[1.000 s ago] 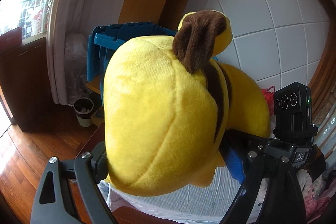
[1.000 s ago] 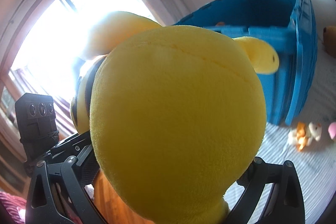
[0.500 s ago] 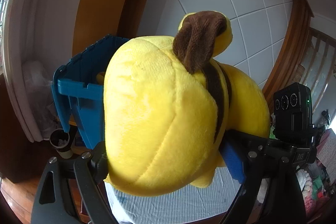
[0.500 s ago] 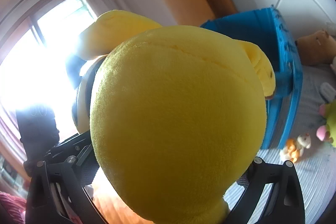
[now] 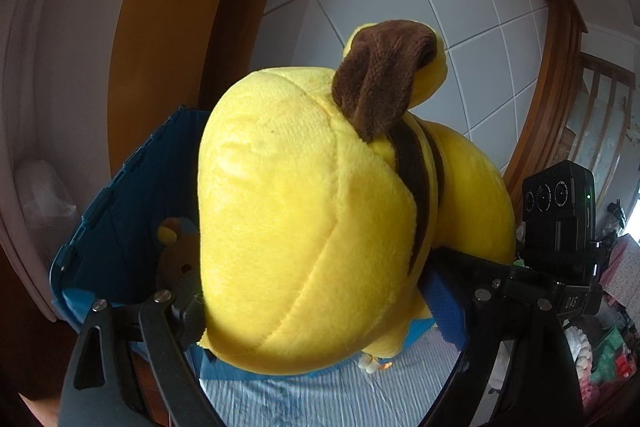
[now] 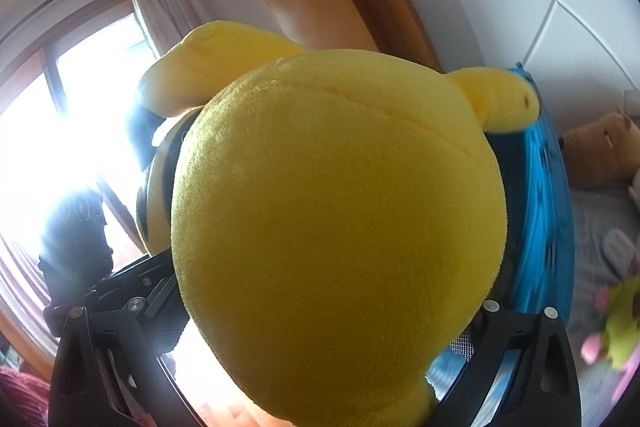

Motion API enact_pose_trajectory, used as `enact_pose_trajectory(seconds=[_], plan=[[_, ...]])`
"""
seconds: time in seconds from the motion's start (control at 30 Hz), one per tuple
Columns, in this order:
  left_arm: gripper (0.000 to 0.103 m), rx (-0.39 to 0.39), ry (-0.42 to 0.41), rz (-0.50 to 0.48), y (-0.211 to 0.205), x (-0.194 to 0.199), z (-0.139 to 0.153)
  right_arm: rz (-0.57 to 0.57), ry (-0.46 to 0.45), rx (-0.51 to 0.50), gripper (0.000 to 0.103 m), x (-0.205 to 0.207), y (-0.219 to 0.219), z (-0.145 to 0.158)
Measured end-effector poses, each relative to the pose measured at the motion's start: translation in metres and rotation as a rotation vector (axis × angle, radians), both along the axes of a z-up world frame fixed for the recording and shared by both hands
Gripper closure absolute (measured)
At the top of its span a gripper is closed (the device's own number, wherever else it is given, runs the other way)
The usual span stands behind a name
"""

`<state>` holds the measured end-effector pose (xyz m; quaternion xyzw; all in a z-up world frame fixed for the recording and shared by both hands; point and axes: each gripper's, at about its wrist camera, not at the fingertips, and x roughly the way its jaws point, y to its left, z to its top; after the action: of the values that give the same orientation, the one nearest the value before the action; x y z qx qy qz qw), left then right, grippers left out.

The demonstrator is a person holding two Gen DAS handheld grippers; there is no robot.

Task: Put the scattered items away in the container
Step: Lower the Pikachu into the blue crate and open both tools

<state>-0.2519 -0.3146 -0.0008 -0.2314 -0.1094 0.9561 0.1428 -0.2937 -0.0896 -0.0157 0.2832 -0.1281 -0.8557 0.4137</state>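
A big yellow plush toy (image 5: 304, 227) with a brown tail and stripes fills both views; it also shows in the right wrist view (image 6: 336, 227). My left gripper (image 5: 316, 311) is shut on one end of it. My right gripper (image 6: 320, 311) is shut on the other end. The toy hangs in the air over the near rim of the open blue storage crate (image 5: 120, 211), which also shows in the right wrist view (image 6: 544, 211). A small brown plush bear (image 5: 176, 251) lies inside the crate. The fingertips are hidden by the plush.
The crate stands on a bed with a pale striped sheet (image 5: 320, 399). A small toy (image 5: 372, 365) lies on the sheet by the crate. A brown plush (image 6: 600, 151) and green-pink toys (image 6: 616, 331) lie to the right. A tiled wall (image 5: 420, 7) and a wooden frame (image 5: 168, 27) stand behind.
Both grippers have carried the yellow plush toward the blue crate and up over its rim. The crate's inside with the bear now shows.
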Motion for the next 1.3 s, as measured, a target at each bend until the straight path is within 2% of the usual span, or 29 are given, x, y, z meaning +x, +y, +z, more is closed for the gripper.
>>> enact_pose_trajectory(seconds=[0.23, 0.47, 0.57, 0.67, 0.7, 0.8, 0.93, 1.07, 1.17, 1.27, 1.3], plan=[[0.004, -0.002, -0.051, 0.007, -0.011, -0.07, -0.008, -0.019, -0.029, 0.005, 0.002, -0.065, -0.013, -0.007], [0.005, -0.091, -0.068, 0.047, -0.016, -0.118, -0.01, -0.142, -0.043, 0.092, 0.0, -0.107, -0.034, -0.008], [0.005, -0.111, -0.092, 0.087, -0.02, -0.137, -0.008, -0.23, -0.056, 0.175, 0.0, -0.122, -0.042, -0.006], [0.005, -0.096, -0.139, 0.116, -0.031, -0.162, -0.007, -0.309, -0.096, 0.255, 0.0, -0.146, -0.049, -0.006], [0.005, -0.094, -0.15, 0.125, -0.034, -0.166, -0.006, -0.318, -0.138, 0.249, 0.0, -0.157, -0.048, -0.006], [0.005, -0.103, -0.174, 0.152, -0.053, -0.171, -0.009, -0.369, -0.153, 0.268, 0.0, -0.188, -0.049, 0.002], [0.005, -0.132, -0.202, 0.171, -0.046, -0.155, -0.004, -0.428, -0.188, 0.33, 0.0, -0.229, -0.057, 0.006], [0.005, -0.165, -0.225, 0.18, -0.054, -0.173, 0.0, -0.441, -0.233, 0.366, 0.0, -0.247, -0.059, -0.002], [0.004, -0.173, -0.242, 0.189, -0.057, -0.177, 0.0, -0.424, -0.179, 0.307, 0.0, -0.249, -0.054, 0.008], [0.004, -0.176, -0.259, 0.185, -0.056, -0.18, -0.005, -0.435, -0.139, 0.304, 0.0, -0.242, -0.052, 0.018], [0.004, -0.181, -0.264, 0.184, -0.055, -0.181, -0.006, -0.432, -0.139, 0.302, 0.0, -0.259, -0.053, 0.018]])
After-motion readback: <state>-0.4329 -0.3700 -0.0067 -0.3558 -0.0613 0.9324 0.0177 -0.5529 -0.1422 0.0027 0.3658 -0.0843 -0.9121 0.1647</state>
